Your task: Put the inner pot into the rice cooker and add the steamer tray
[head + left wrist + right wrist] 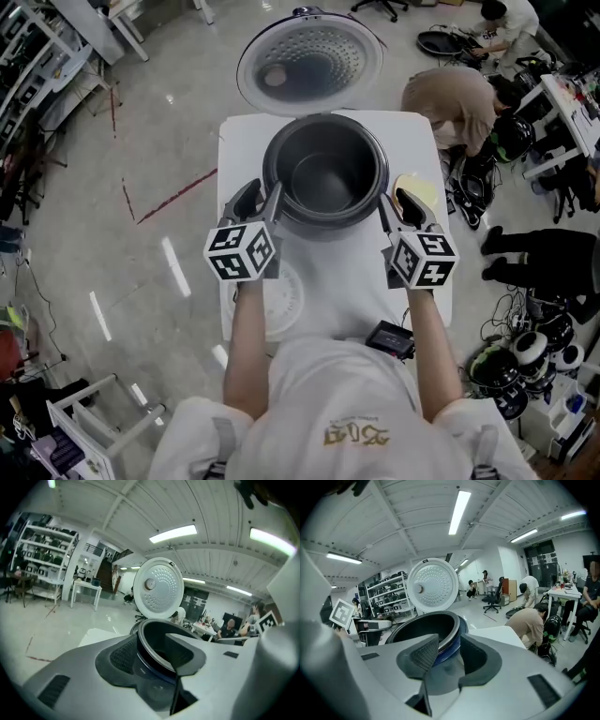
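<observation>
Dark grey, the inner pot (pixel 325 173) sits down in the rice cooker (pixel 328 229) on the white table (pixel 352 281), with the lid (pixel 309 64) up on the far side. The left gripper (pixel 261 200) has its jaws wide apart round the left rim, not pinching. The right gripper (pixel 396 202) looks to be pinching the right rim. We think the pot step is nearly done. Next we must let go, then fetch the white round thing (pixel 284 302) near us, likely the steamer tray.
</observation>
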A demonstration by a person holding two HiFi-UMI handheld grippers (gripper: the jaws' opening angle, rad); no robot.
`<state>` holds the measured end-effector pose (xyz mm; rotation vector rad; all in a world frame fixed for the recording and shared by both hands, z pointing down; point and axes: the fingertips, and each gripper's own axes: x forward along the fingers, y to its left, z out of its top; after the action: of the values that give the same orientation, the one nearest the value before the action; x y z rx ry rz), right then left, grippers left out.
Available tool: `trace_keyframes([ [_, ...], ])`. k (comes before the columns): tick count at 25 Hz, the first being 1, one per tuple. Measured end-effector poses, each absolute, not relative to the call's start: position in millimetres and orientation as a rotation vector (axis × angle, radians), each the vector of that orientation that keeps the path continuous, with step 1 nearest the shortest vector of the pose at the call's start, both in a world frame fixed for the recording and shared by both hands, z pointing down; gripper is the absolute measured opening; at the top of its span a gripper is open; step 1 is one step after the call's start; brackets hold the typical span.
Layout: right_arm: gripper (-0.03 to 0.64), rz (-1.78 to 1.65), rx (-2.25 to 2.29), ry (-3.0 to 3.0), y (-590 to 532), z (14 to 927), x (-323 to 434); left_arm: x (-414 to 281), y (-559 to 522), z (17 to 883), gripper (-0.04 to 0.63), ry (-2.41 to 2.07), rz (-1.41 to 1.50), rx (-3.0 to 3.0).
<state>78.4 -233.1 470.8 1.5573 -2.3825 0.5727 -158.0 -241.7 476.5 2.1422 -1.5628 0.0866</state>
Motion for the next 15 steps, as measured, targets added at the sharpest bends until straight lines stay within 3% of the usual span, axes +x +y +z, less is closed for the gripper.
trace_keyframes([
  [9, 0.14, 0.723, 1.509, -2.462, -163, 474, 88, -141, -163, 469, 0.212, -1.345, -0.195, 2.043],
  [15, 0.138, 0.786, 1.457, -2.499, -107, 482, 100, -118, -106, 470, 0.207, -1.34, -0.214, 2.024],
])
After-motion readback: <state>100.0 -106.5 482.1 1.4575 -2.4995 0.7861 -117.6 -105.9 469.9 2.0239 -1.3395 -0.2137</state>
